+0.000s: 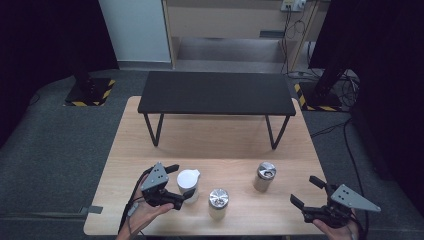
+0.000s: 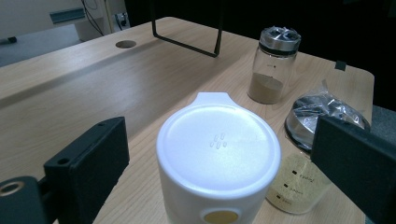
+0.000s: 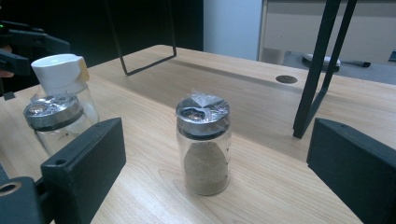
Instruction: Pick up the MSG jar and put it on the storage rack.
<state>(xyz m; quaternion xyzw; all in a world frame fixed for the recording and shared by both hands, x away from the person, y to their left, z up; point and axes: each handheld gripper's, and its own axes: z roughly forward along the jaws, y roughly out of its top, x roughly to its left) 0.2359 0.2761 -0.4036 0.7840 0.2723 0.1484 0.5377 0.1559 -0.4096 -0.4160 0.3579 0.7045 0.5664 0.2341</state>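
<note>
The landmark here was the white-lidded container, which stood upright on the wooden table, near the front edge and left of the middle. I go from left to right.

Just to the left of this container was the left gripper, held by the person's left hand. Its jaws stood apart, one on each side of the container, and in the left gripper view a gap showed between each jaw and the white wall. So the left tongs were released and did not grasp the container.

Just to the right of the container, a little nearer to the front edge, stood a glass jar with a shiny metal lid, with pale powder at its bottom.

Further to the right of the container, and a little further back, stood a second glass jar with a metal lid. It held brown powder.

Far to the right of the container, well apart from it, was the right gripper, at the front right corner of the table. Its jaws were released and wide, with nothing between them; the second jar was in front of them.

Behind the container, across the far part of the table, stood a low black bench on thin legs.
</note>
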